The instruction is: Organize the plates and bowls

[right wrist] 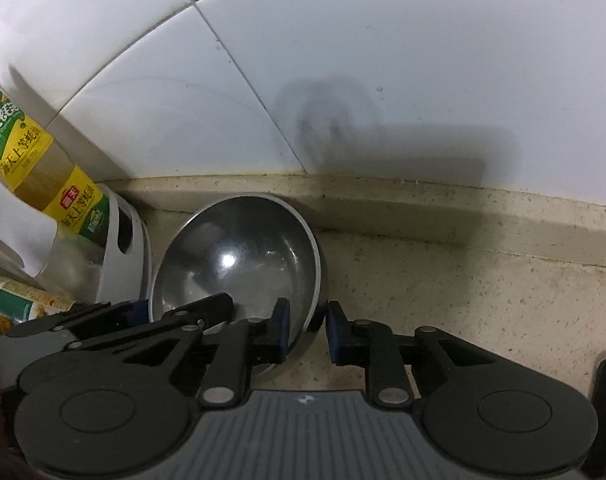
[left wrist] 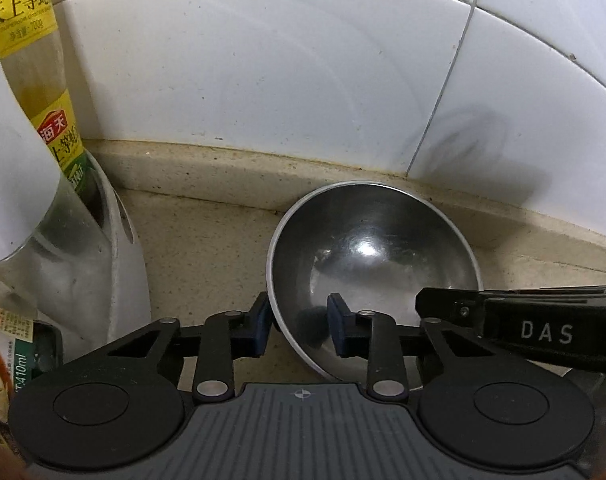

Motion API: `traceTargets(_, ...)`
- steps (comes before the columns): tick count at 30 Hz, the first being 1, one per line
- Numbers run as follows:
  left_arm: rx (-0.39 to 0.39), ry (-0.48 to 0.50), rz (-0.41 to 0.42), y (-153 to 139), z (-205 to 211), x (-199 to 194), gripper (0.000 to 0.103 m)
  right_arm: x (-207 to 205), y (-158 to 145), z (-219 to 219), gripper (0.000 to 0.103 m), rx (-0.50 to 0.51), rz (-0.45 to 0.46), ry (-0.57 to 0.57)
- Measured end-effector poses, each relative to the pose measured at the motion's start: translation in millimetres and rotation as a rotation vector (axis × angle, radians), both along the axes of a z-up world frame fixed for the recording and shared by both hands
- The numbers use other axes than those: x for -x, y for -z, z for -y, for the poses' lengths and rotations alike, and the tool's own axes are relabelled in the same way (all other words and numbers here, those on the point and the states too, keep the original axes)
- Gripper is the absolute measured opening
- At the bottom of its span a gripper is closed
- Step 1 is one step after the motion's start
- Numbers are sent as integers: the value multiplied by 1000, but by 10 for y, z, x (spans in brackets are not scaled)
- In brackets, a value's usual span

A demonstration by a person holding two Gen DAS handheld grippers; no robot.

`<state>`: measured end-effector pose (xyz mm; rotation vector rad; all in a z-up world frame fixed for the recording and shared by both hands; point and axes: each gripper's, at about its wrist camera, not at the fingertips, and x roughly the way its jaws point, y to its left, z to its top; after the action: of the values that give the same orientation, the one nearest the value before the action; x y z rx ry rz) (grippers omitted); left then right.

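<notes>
A stainless steel bowl (left wrist: pixel 373 264) sits on the beige counter close to the tiled wall; it also shows in the right wrist view (right wrist: pixel 239 256). My left gripper (left wrist: pixel 299 326) is open, its jaws straddling the bowl's near left rim, one pad outside and one inside, with a gap. My right gripper (right wrist: pixel 305 328) is open and straddles the bowl's near right rim the same way. The right gripper's body enters the left wrist view (left wrist: pixel 523 328) from the right, over the bowl's edge.
A white plastic caddy (left wrist: pixel 123 256) stands left of the bowl, holding a tall yellow-labelled sauce bottle (left wrist: pixel 35 92); both show in the right wrist view (right wrist: pixel 51 184). A smaller bottle (left wrist: pixel 7 352) lies near left. The white tiled wall (left wrist: pixel 263 60) and counter lip run just behind.
</notes>
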<state>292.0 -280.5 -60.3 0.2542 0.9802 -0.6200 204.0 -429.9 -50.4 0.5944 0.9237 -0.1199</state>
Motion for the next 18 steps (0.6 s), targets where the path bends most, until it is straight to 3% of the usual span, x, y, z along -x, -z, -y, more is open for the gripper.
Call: traceTargets(18, 81, 94, 83, -565, 36, 396, 38, 427, -538, 53, 16, 60, 49, 63)
